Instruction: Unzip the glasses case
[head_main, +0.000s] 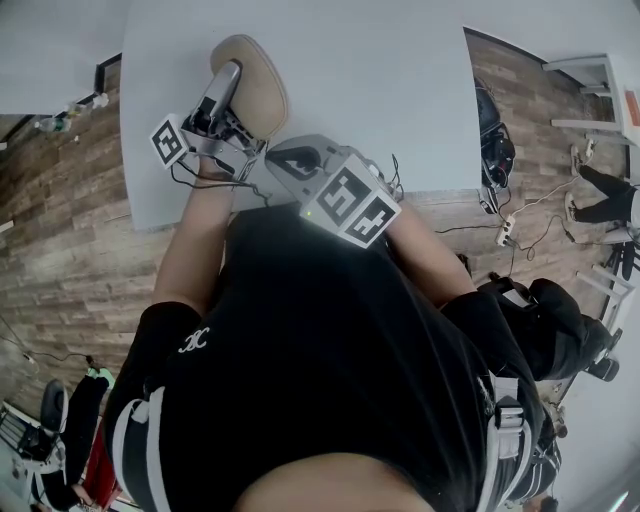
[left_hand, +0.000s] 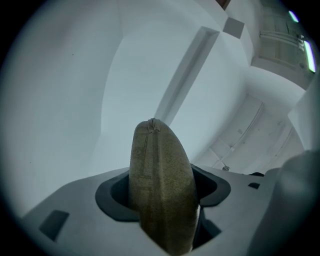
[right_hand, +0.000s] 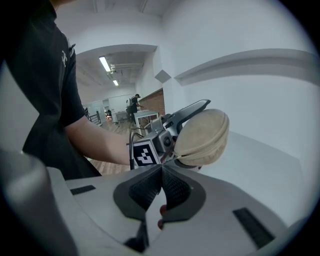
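Right now we have the left forearm (head_main: 195, 240) stretched out over the white counter (head_main: 400, 80). Its left claw (head_main: 232, 82) is tipped upward and clamped across the glasses case (left_hand: 161, 190), which stands on edge between the jaws, over the counter. Our right claw (right_hand: 162, 167) sits close beside it, angled down. Its jaws are pressed together with their tips just at the case's lower seam, and we cannot tell whether they pinch anything there. The case is an oval, rounded shell in tan, suede-like fabric with a stitched ridge along its edge. Dark ribbed pads (right_hand: 145, 189) line the grey plastic claws.
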